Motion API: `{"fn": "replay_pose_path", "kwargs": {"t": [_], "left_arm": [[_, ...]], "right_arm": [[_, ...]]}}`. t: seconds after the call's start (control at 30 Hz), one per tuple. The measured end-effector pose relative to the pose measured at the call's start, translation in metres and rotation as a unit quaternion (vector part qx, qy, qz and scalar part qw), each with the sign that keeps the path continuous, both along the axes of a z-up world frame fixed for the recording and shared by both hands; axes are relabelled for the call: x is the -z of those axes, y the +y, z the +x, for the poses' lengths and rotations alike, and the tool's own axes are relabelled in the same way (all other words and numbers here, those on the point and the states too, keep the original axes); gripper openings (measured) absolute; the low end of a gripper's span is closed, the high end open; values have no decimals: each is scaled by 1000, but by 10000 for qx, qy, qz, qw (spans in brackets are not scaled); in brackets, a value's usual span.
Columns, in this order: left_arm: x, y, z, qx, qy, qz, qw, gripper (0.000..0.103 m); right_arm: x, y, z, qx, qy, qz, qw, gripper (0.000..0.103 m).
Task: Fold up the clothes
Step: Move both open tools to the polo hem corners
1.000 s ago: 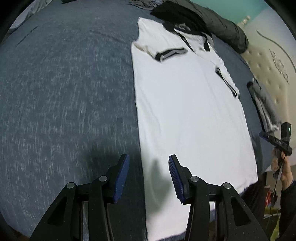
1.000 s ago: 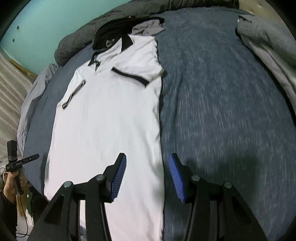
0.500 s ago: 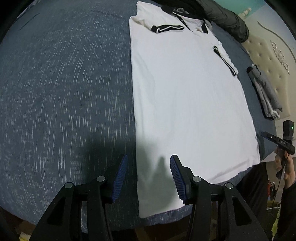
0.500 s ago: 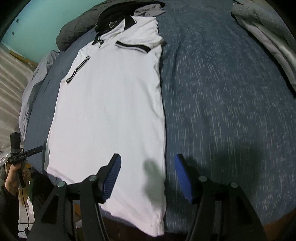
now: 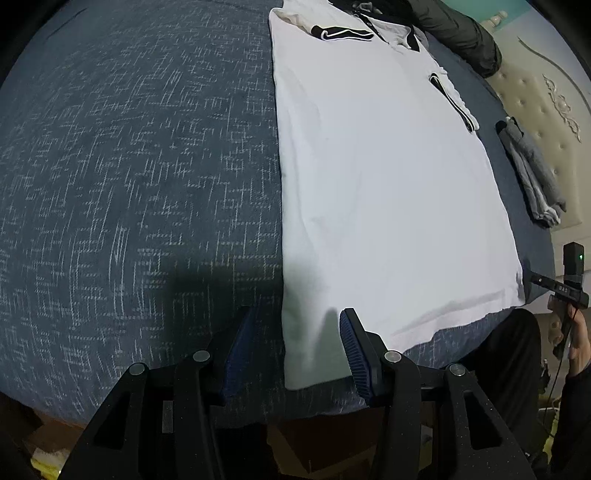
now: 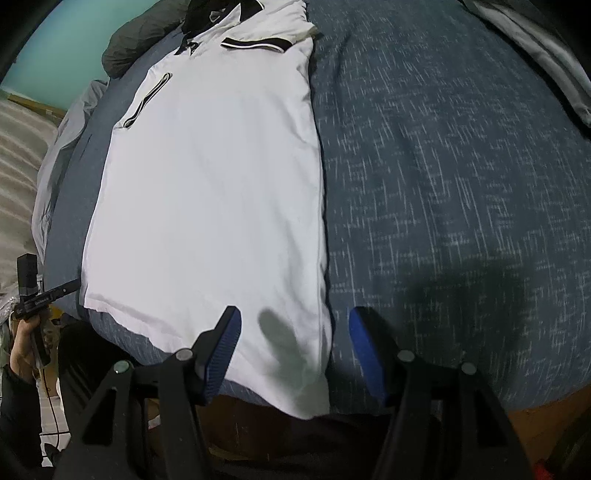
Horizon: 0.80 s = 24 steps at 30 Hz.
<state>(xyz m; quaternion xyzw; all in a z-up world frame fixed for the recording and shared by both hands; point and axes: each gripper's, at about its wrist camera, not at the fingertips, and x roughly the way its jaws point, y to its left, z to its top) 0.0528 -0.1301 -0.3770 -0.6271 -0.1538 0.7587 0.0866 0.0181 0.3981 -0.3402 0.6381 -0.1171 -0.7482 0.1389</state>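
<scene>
Both claws have pulled back toward the foot of the bed since a second ago; the hem corners, out of frame or near the edge then, now sit between the fingers.

Left claw (image 5: 295,350): spread wide, gripping nothing. It straddles the hem corner on its side of the white polo shirt (image 5: 388,184), with the shirt's long edge running up between the pads. Hovering or touching, can't tell from this angle.

Right claw (image 6: 293,350): also released and empty, bracketing the opposite hem corner, which droops slightly over the bed's edge.

Each view catches the other hand at the frame border: right hand (image 5: 576,332), left hand (image 6: 26,347).

Shirt lies flat and lengthwise on the blue-grey bedspread (image 5: 129,166), hem at the near edge, black collar at the far end. Both short sleeves with black trim look already turned in over the chest, so the body reads as a long narrow rectangle.

Further off: a folded grey garment (image 5: 532,173) beside the shirt near the tufted headboard (image 5: 546,110), dark clothes (image 5: 454,33) heaped past the collar, and more grey fabric (image 6: 535,44) at the bedspread's far corner in the right view.

Progress estimate: sleeve folds done, lengthwise folds not started. Likely next is closing on both hem corners and carrying the hem up toward the collar, then maybe one more halving. Roughly a third through this shirt.
</scene>
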Motion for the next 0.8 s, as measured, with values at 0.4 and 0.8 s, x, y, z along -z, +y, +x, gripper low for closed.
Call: {"fn": "replay_pose_path", "kwargs": {"t": [0.4, 0.8], "left_arm": [[10, 6, 8, -29, -44, 99, 9999, 52], [5, 2, 20, 73, 149, 34, 9999, 30]], "right_arm": [[10, 3, 14, 26, -114, -36, 9999, 62], [15, -8, 22, -14, -76, 118, 9999, 60]]}}
